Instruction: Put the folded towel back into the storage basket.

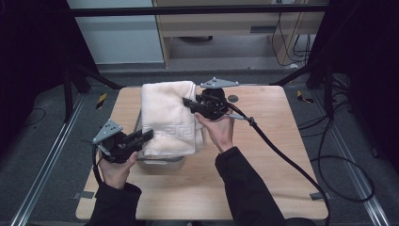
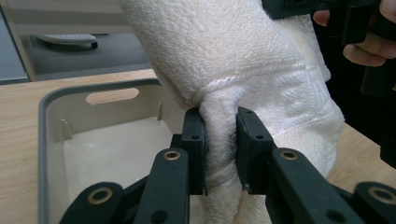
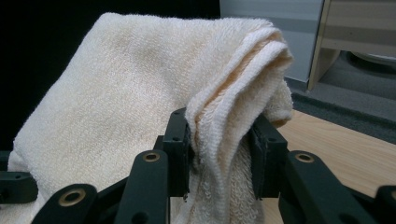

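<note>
Item: cream towel (image 1: 168, 117), folded, held over my grey bin (image 1: 160, 161) at worktop (image 1: 263, 155) centre. Left tool (image 1: 146, 136) clenched on its 7 o'clock edge; right tool (image 1: 189, 103) clenched on its 2 o'clock edge.

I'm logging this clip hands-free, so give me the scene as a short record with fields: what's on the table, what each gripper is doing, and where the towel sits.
surface: wooden table
container: grey bin, open top, handle slot in its wall, nothing visible inside
cloth: folded cream towel, held above the bin
left gripper: jaws clamped on a bunched fold of the towel
right gripper: jaws clamped on the towel's layered edge
towel state: lifted between both grippers, partly covering the bin in the high view
</note>
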The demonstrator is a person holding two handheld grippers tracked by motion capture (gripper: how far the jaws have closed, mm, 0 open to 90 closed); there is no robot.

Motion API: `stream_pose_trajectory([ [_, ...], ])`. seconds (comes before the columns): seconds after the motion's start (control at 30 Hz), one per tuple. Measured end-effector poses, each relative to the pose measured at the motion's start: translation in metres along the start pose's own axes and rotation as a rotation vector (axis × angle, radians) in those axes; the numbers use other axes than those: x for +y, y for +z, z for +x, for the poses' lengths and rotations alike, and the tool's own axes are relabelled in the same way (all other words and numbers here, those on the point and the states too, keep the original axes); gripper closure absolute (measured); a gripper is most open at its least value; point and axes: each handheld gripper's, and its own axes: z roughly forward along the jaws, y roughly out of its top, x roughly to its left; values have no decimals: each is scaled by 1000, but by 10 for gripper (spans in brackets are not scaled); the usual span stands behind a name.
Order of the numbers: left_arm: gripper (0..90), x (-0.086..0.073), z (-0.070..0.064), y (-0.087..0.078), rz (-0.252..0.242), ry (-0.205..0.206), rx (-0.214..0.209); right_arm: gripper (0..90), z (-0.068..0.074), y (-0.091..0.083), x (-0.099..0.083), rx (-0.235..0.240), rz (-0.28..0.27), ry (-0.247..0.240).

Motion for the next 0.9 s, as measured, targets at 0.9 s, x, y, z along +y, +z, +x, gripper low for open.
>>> stream_pose_trajectory([
  [0.9, 746, -3, 36, -15, 5, -41, 108, 649, 20, 48, 2, 9, 14, 12],
])
